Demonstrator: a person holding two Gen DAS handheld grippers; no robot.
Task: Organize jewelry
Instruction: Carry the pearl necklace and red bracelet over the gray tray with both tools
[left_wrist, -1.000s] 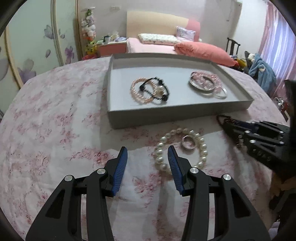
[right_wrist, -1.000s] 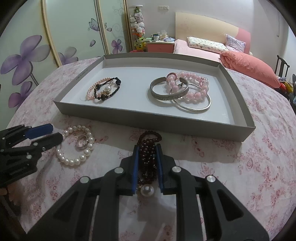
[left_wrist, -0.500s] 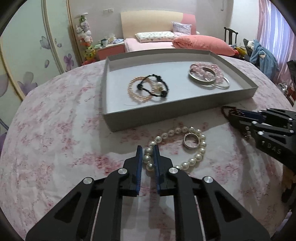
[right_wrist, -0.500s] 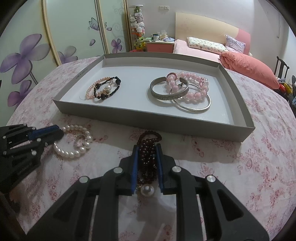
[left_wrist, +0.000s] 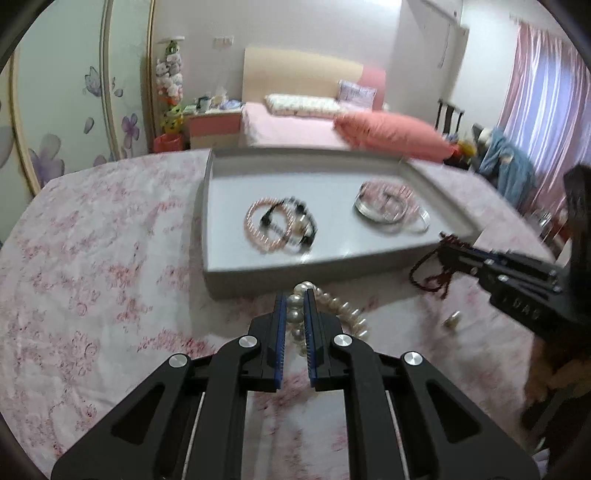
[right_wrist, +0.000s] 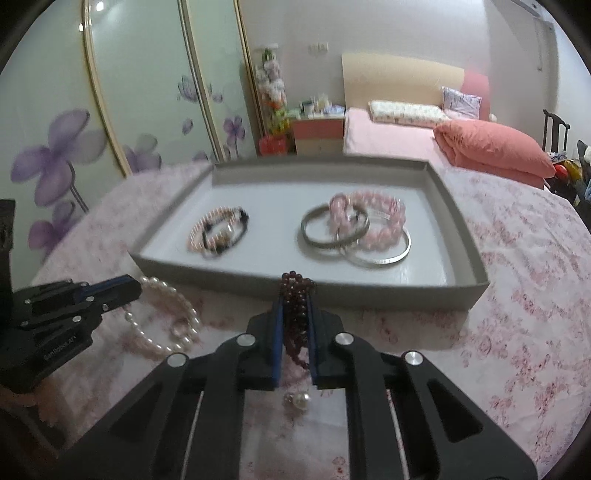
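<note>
Pearl bracelet (left_wrist: 325, 306) is being pinched between the closed pads of the left gripper (left_wrist: 295, 295), with the rest of its loop trailing down to the right onto the floral tablecloth (left_wrist: 92, 295) just in front of the tray's near wall. The right gripper (right_wrist: 294, 306) is clamping a dark red bead bracelet (right_wrist: 295, 295) in its closed pads, also at the tray's near wall, right of the pearls. A gray tray (right_wrist: 476, 266) is sitting toward the table's far edge. Inside, near its left end, a pink bracelet (right_wrist: 199, 229) and a black one (right_wrist: 236, 230) are lying overlapped; toward its right end, silver bangles (right_wrist: 321, 240) and a pink bead bracelet (right_wrist: 384, 221) are lying piled together. A small ring (left_wrist: 452, 320) is resting on the cloth, apart from the pearls. A pearl stud (right_wrist: 301, 398) is lying beneath the right gripper.
</note>
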